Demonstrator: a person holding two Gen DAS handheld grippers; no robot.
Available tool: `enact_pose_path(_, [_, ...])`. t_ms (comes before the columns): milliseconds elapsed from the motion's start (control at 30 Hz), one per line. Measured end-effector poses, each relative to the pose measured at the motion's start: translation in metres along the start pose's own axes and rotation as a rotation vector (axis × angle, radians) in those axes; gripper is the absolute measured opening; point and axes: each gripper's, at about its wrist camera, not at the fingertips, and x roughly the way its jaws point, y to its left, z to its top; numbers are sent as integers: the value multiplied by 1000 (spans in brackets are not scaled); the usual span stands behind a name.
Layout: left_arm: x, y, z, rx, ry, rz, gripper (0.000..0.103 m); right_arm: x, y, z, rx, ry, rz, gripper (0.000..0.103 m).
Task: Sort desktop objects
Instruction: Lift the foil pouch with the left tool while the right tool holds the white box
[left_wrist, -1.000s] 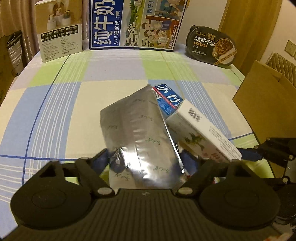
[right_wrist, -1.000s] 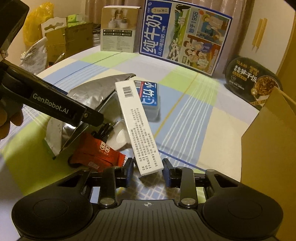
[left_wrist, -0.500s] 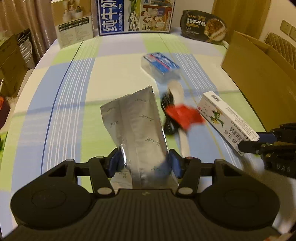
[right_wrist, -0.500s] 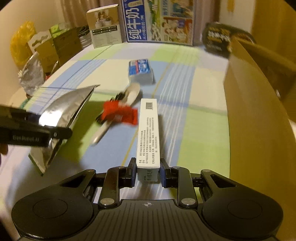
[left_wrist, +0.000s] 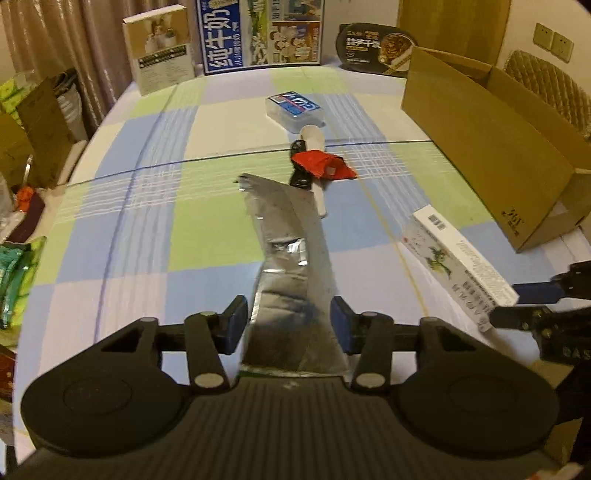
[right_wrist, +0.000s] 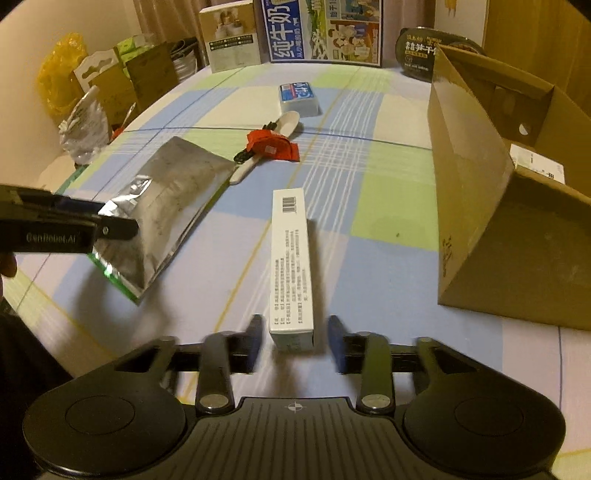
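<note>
My left gripper (left_wrist: 288, 325) is shut on the near end of a silver foil pouch (left_wrist: 284, 236), which hangs lifted above the checked tablecloth (left_wrist: 147, 206). From the right wrist view the same pouch (right_wrist: 166, 206) sticks out of the left gripper (right_wrist: 122, 229). My right gripper (right_wrist: 295, 336) has its jaws opening. A long white box (right_wrist: 291, 258) lies between them with a gap on each side, so the pads no longer press it. The left wrist view shows that white box (left_wrist: 458, 266) at the right gripper (left_wrist: 517, 302). Whether it rests flat on the cloth I cannot tell.
A red packet (left_wrist: 321, 166), a white spoon (left_wrist: 314, 134) and a blue-labelled clear box (left_wrist: 295, 109) lie mid-table. An open cardboard box (right_wrist: 480, 177) stands at the right. Upright cartons (left_wrist: 258, 33) and a black meal bowl (left_wrist: 376, 48) line the back. Clutter sits beyond the left edge.
Both grippers have drawn back toward the near edge, carrying the pouch and the white box away from the pile. The left jaws closed on the pouch; the right jaws have come off the box.
</note>
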Motion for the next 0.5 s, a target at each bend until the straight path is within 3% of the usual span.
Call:
enact_pose_path(67, [-3,0,1,6,-15,26,59,-1,2,0,-4,-13,6,57])
enact_pose_path(233, [1,-5,13,48,-21,28,71,4,5,3,-13,-19,16,59])
enact_pose_path(367, [20,-11,32,116,52,-7,72,12,1,11,-18,-5,35,59])
enact_pose_path(500, [49,-4,50,81,167,-70,71,24,-2,22,-36,15,42,59])
